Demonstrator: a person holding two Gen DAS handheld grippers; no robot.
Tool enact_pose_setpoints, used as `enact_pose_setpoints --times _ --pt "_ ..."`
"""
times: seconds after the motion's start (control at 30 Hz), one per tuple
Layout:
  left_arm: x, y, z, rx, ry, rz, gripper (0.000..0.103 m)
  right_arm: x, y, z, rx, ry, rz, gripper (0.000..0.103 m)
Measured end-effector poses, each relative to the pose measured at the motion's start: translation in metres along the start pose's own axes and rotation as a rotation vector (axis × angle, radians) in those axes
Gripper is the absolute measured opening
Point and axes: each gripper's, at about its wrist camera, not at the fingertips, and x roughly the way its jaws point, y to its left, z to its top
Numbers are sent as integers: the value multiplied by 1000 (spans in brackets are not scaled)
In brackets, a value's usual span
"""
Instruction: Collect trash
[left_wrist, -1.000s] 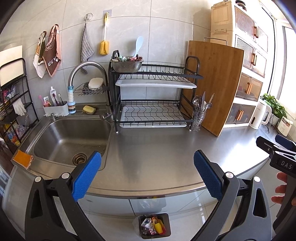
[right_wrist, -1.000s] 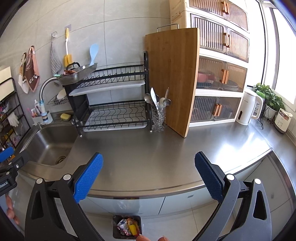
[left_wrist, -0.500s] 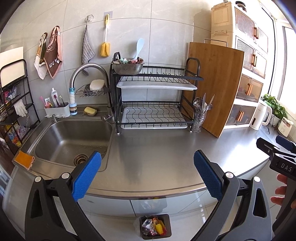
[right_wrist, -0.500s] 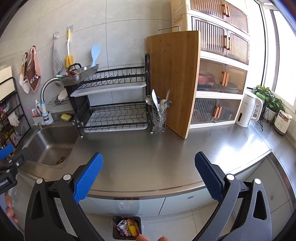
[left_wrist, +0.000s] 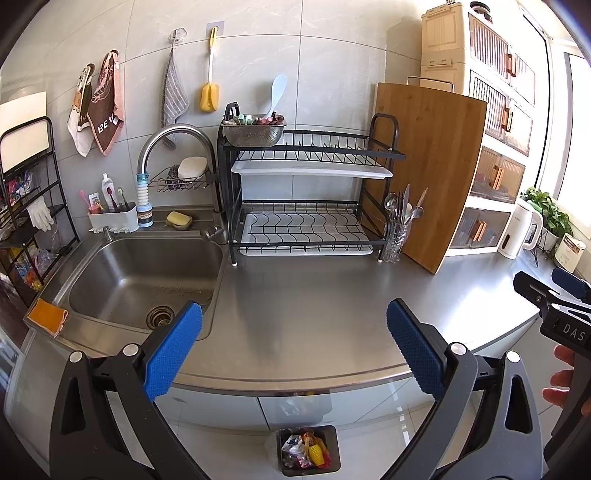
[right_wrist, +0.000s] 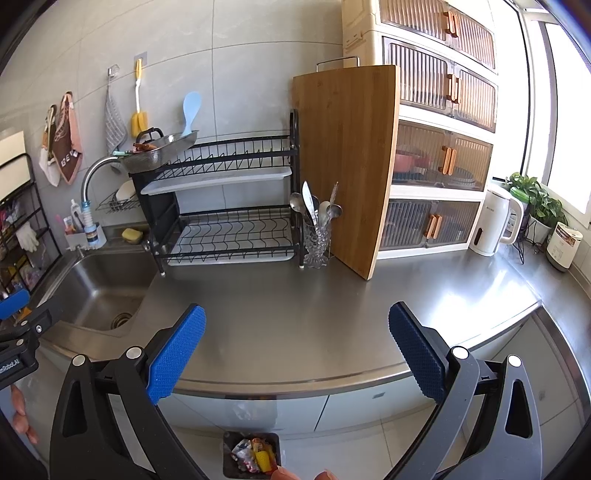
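A small dark trash bin (left_wrist: 307, 450) (right_wrist: 252, 455) full of colourful wrappers stands on the floor below the counter's front edge. My left gripper (left_wrist: 293, 339) hangs open above that edge, nothing between its blue pads. My right gripper (right_wrist: 295, 343) is open too, empty, at about the same height over the counter. In the left wrist view the right gripper's tip (left_wrist: 554, 295) shows at the far right with fingers of a hand under it. In the right wrist view the left gripper's tip (right_wrist: 18, 314) shows at the far left.
A steel counter (left_wrist: 314, 295) holds a sink (left_wrist: 140, 280), a black dish rack (left_wrist: 303, 192) with a colander (left_wrist: 255, 129) on top, a glass of cutlery (right_wrist: 316, 236), a wooden board (right_wrist: 347, 166), a white kettle (right_wrist: 495, 225), a storage cabinet (right_wrist: 439, 129) and plants.
Both views have risen and tilted slightly, so the wall and rack sit a little lower in frame. Both grippers stay open and empty.
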Motion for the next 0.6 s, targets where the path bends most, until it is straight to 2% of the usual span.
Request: enact_pose_setpoints --times 0.6 --pt "-1 0 1 -9 -5 9 95 2 1 3 -19 -1 -3 100"
